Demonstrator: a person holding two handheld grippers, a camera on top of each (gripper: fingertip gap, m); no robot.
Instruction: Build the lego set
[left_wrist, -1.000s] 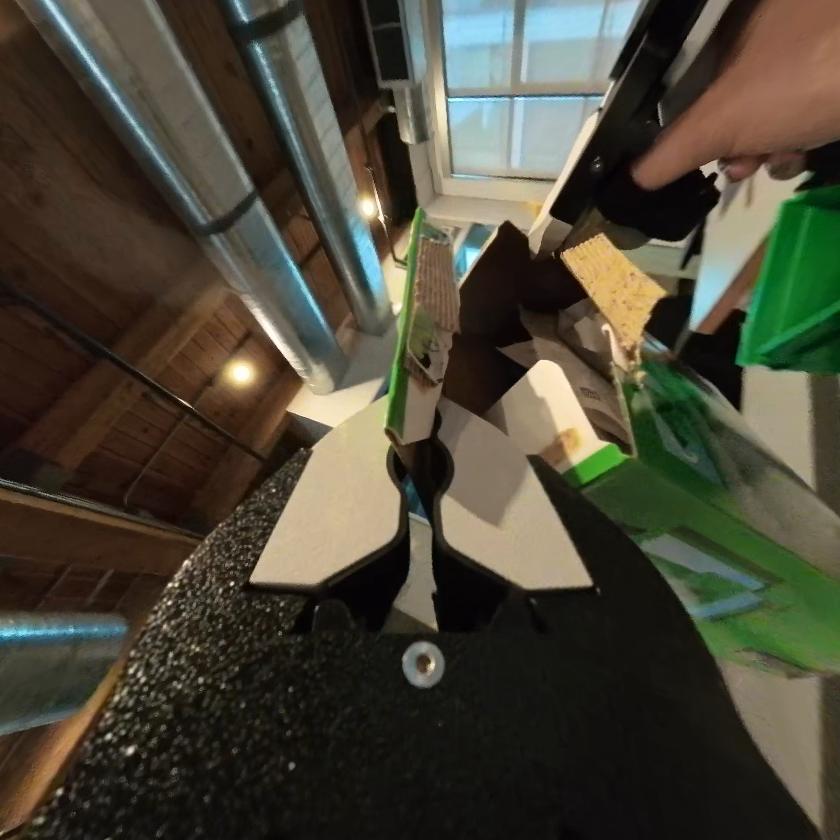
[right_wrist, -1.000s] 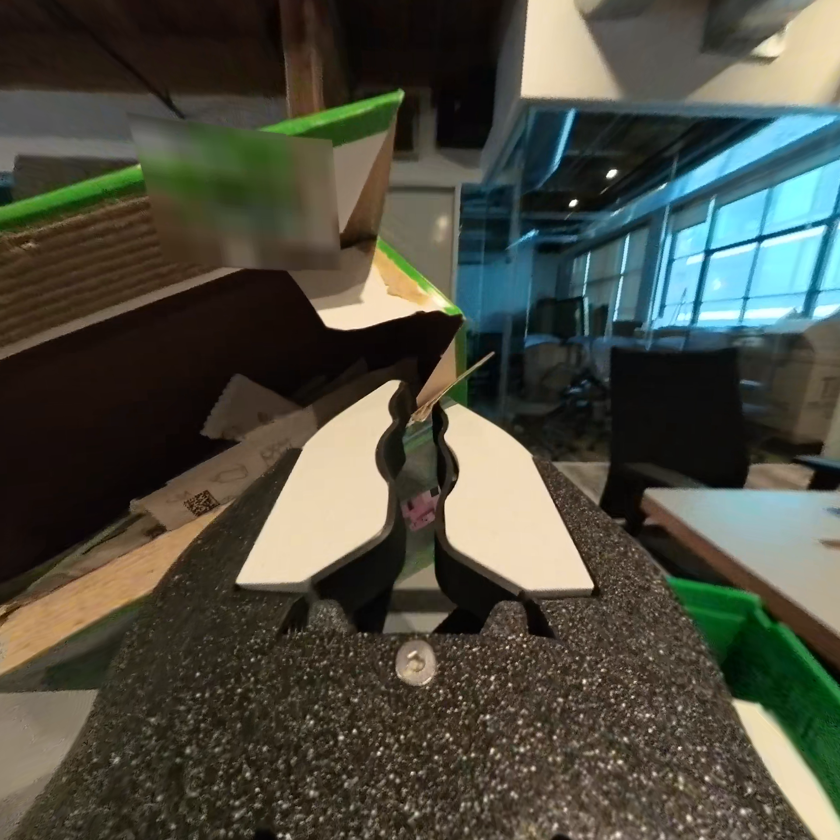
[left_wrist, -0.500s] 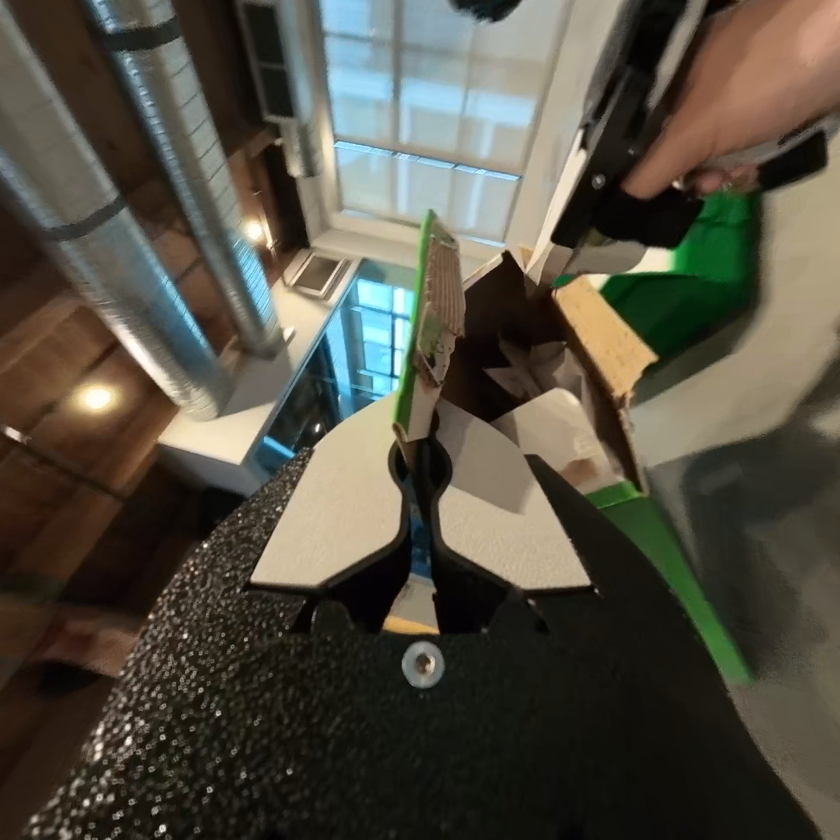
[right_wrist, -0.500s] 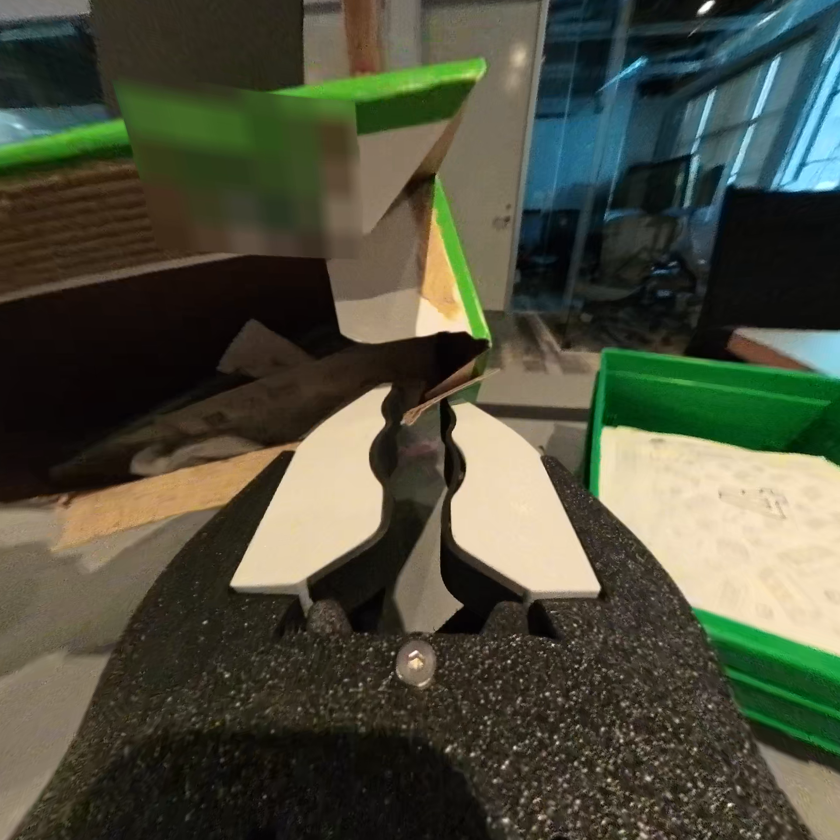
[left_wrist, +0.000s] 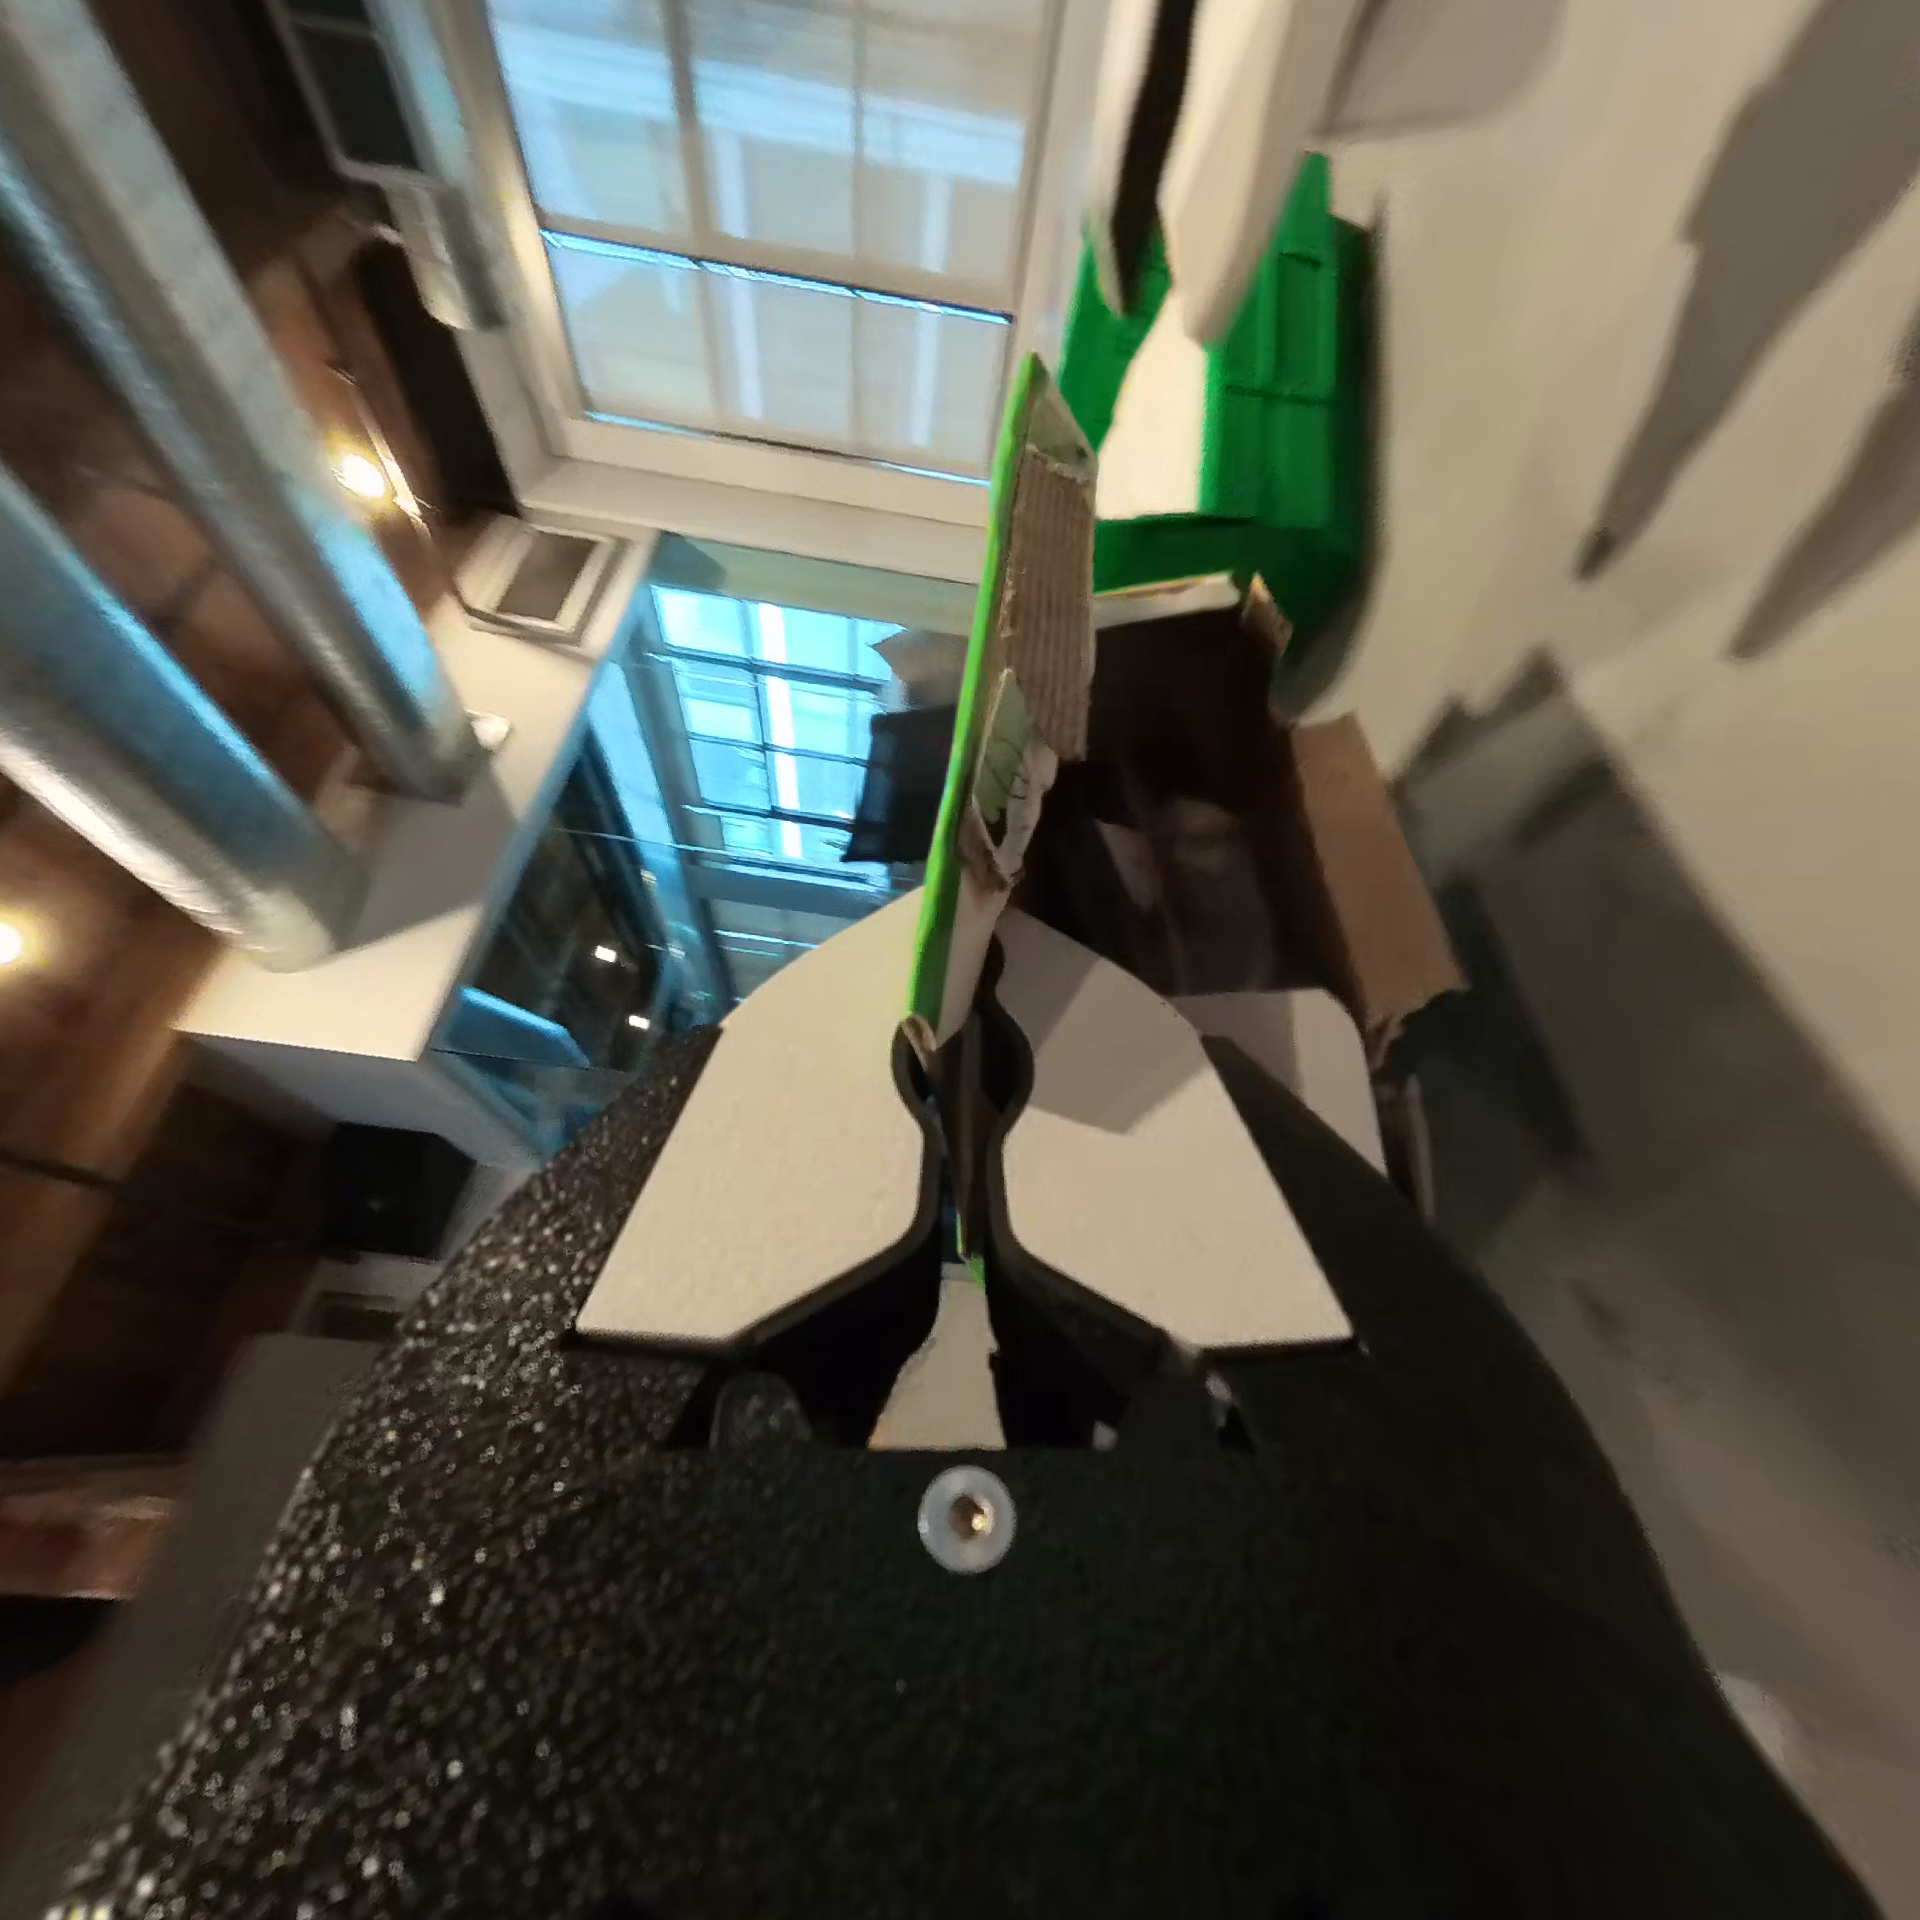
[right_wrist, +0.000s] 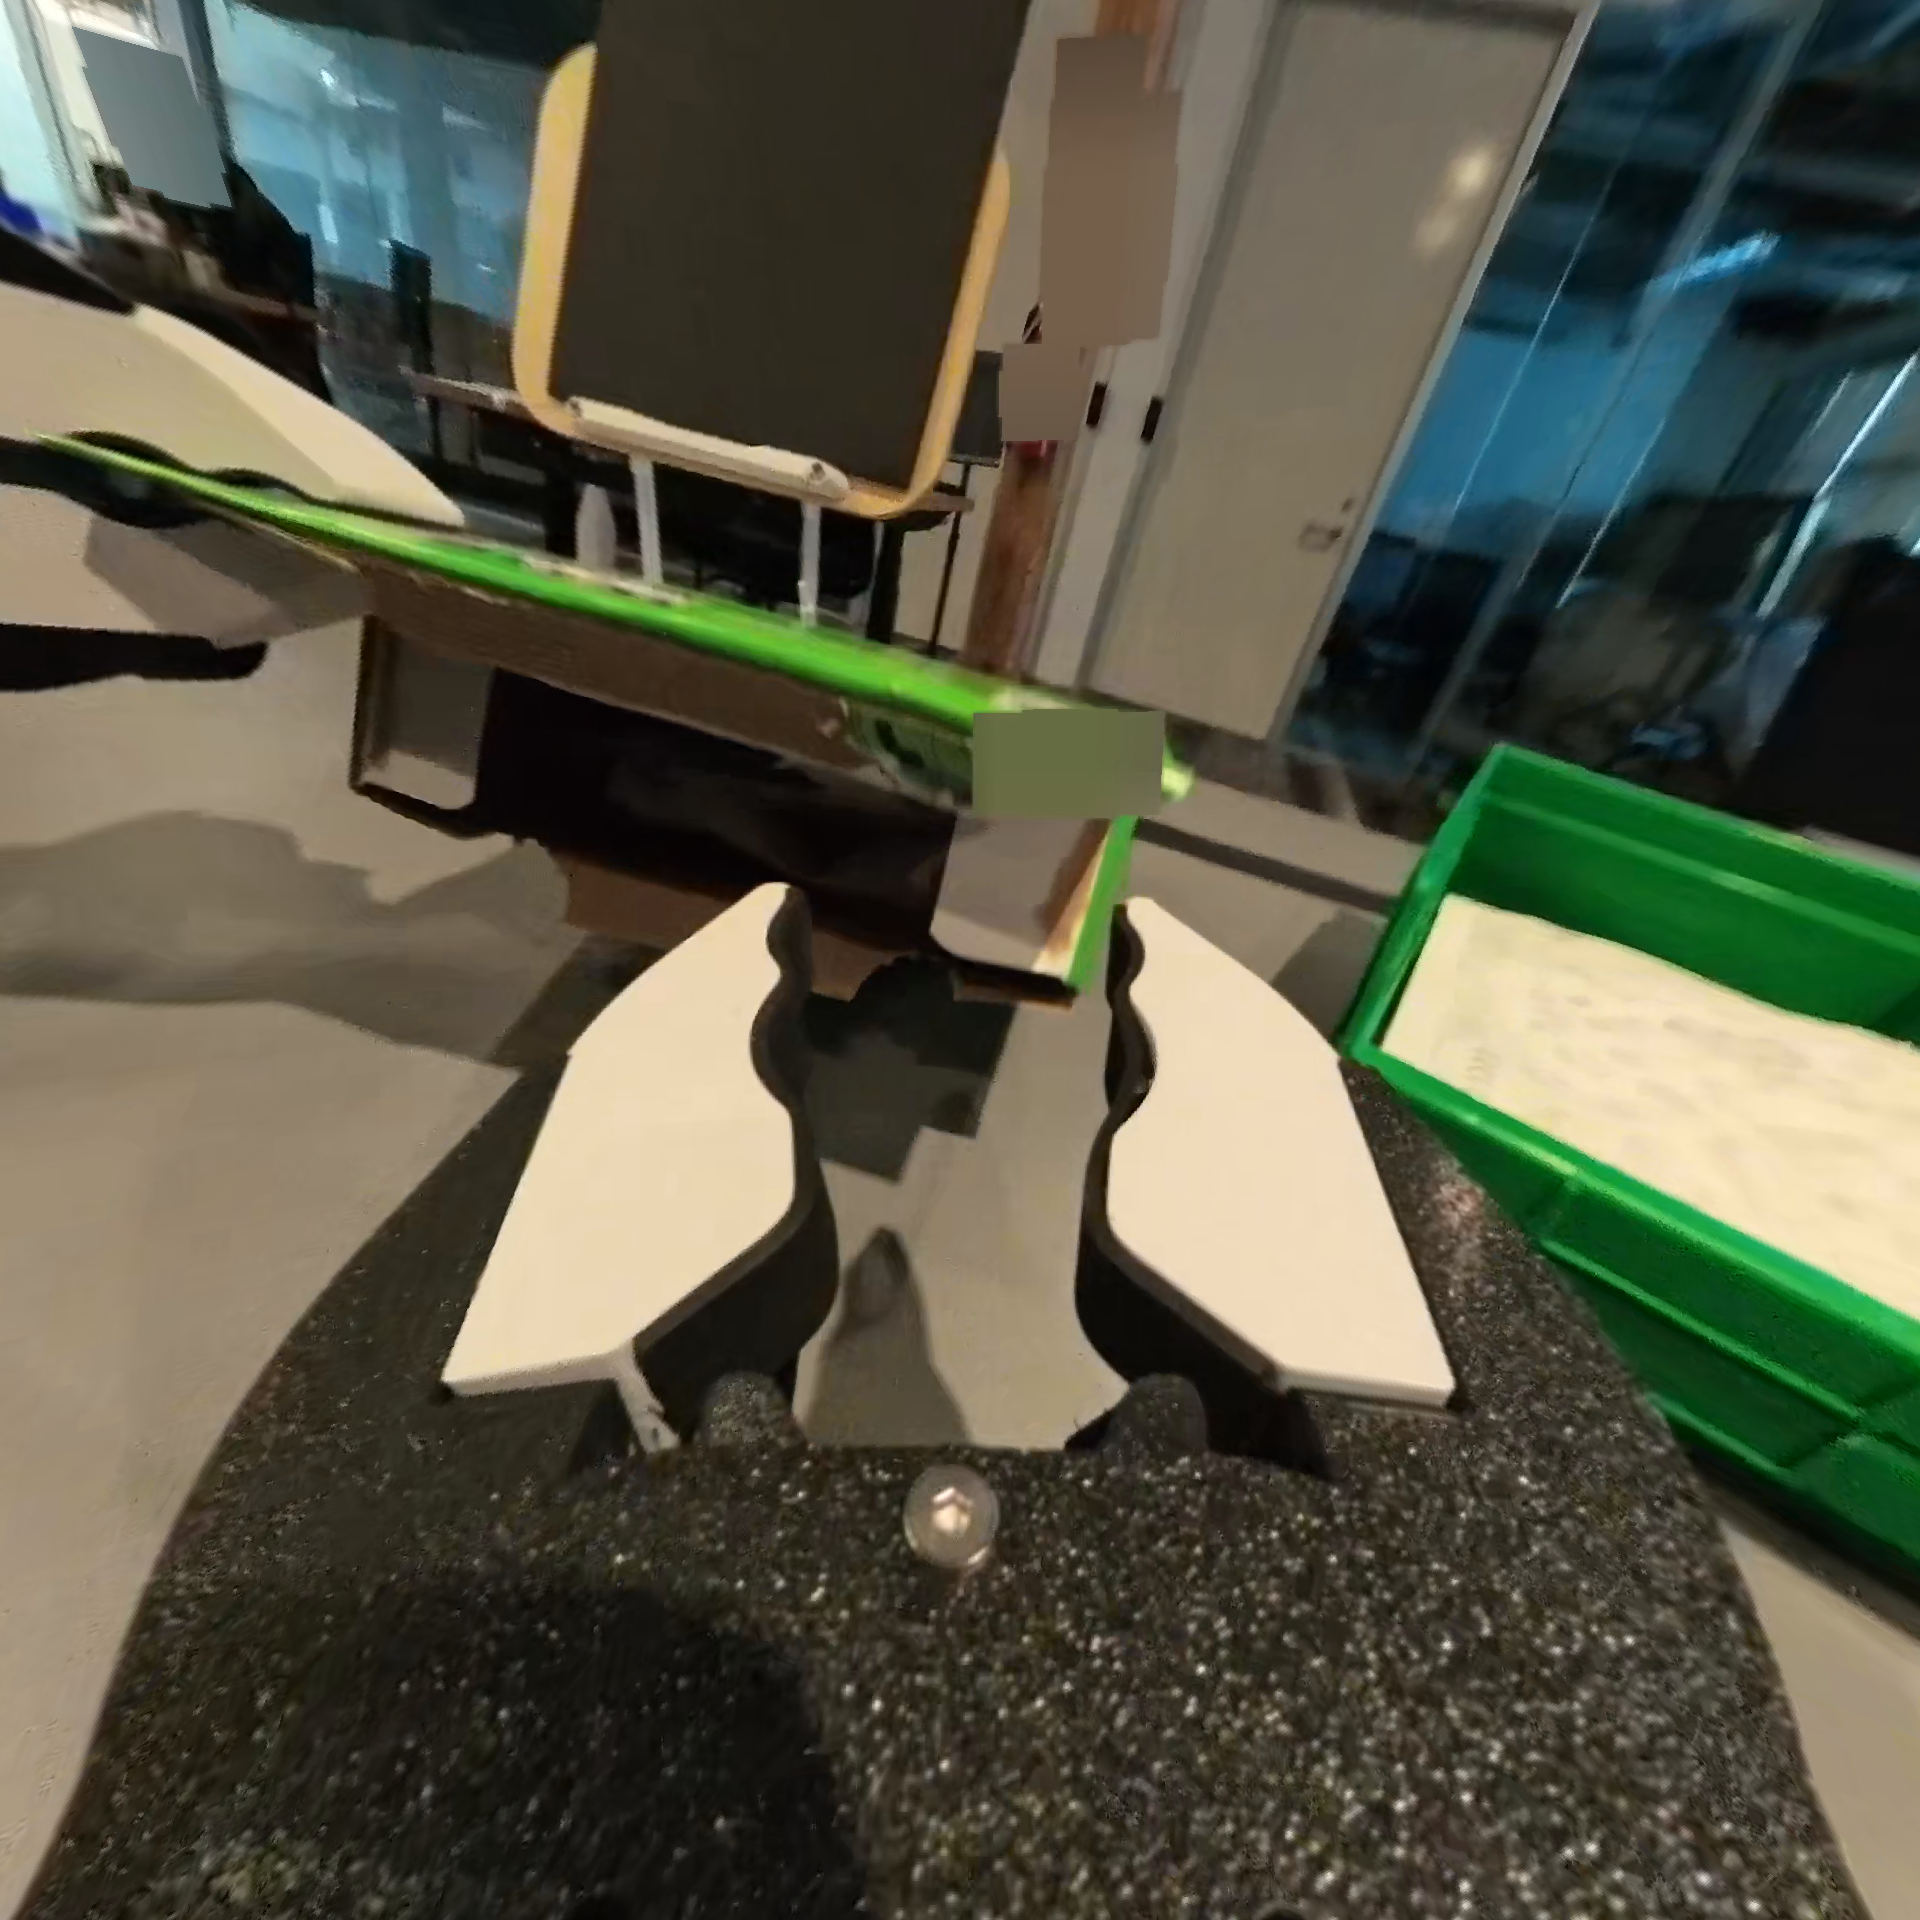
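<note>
At the centre of the left wrist view our left gripper (left_wrist: 961, 1023) is clamped on the green flap (left_wrist: 1023, 644) of the lego box (left_wrist: 1340, 831), the card pinched edge-on between the pale pads. The flap runs away from us toward the upper middle of the frame, its long axis in line with the fingers, torn corrugated brown showing on its inner face. The box body hangs off to the right of the flap, dark inside, with ragged brown edges and a white inner flap (left_wrist: 1278, 1049) at lower right.

In the right wrist view our right gripper (right_wrist: 945, 956) stands released, jaws apart, with the box's near corner (right_wrist: 1039, 914) just ahead of the tips and slightly right of centre; we cannot tell whether it touches a pad. The flap (right_wrist: 644, 634) lies crosswise here, a long green strip slanting from upper left down to centre.

So the box sits straight ahead of the right gripper, and we judge the next grasp turns on that corner. At right rests a green bin (right_wrist: 1662, 1049) of hard plastic, holding a white sheet (right_wrist: 1704, 1122), on a smooth grey table (right_wrist: 260, 1039).
</note>
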